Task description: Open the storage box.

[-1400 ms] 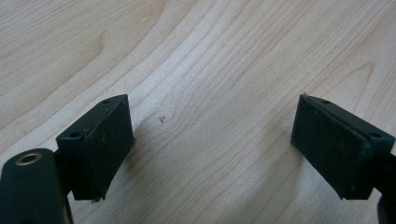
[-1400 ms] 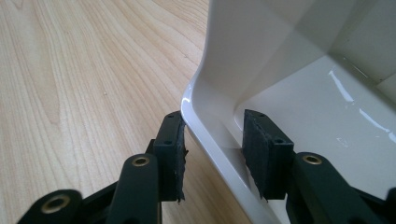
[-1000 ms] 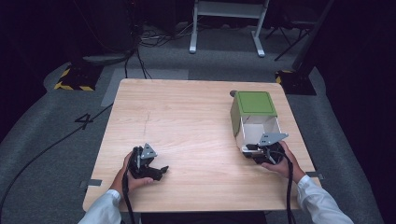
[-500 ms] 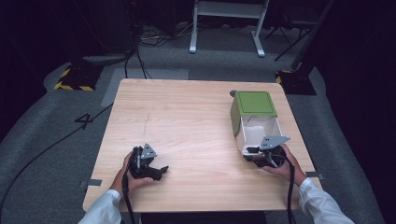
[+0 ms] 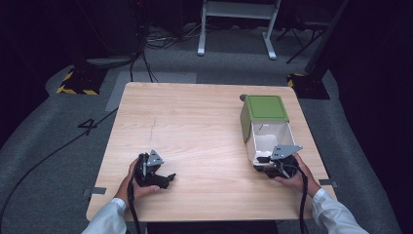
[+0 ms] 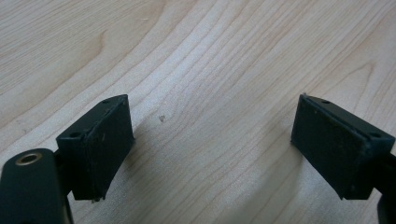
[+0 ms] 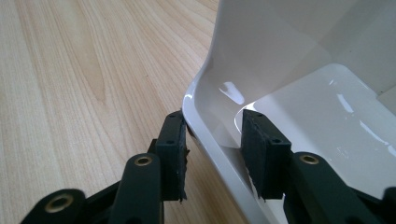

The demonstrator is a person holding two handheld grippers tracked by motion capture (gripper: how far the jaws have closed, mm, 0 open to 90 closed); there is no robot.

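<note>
A white bin (image 5: 270,139) with a green end (image 5: 265,108) lies on its side at the right of the wooden table (image 5: 204,126), its open mouth facing the person. My right gripper (image 5: 267,163) is at that mouth. In the right gripper view its jaws straddle the bin's (image 7: 289,60) lower rim: one pad (image 7: 172,154) outside against the rim, the other pad (image 7: 261,154) inside, with a gap still showing, so the gripper (image 7: 212,149) is open. My left gripper (image 5: 165,179) rests low at the front left, and its own view shows the left gripper (image 6: 212,140) open wide over bare wood.
The table's front edge (image 5: 204,217) lies just under both hands. Beyond the table are grey floor, cables (image 5: 146,53) and a white stand's legs (image 5: 236,29).
The right gripper has sunk slightly at the bin's mouth. The left gripper and the bin have not moved.
</note>
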